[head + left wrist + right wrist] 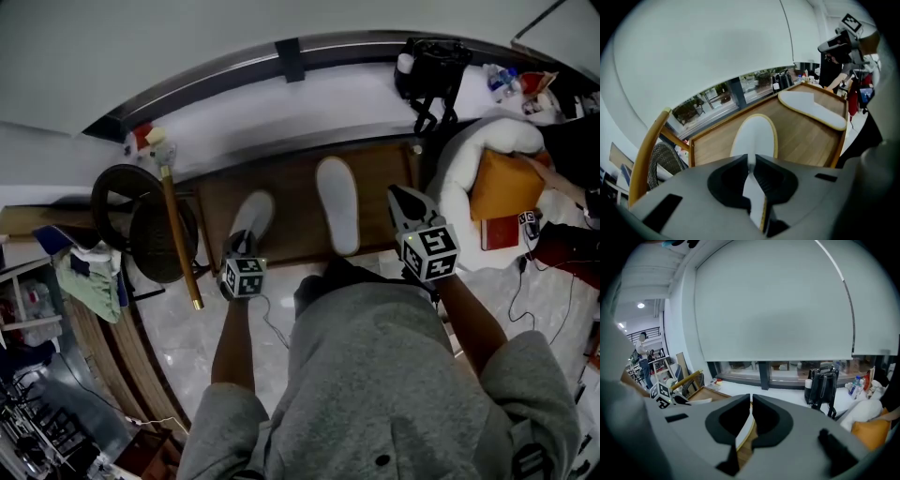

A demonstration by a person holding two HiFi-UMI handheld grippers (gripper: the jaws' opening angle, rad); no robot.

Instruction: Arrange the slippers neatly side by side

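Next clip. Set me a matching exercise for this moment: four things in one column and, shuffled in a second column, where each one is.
Things:
1. left slipper
2. right slipper
3. black backpack
4. orange cushion

Places:
A. on the white seat at the right
B. flat on the wooden board, touched by neither gripper
C. near end clamped in the left gripper
D. on the white ledge by the window

Pairs: 1-C, 2-B, 3-D, 4-A
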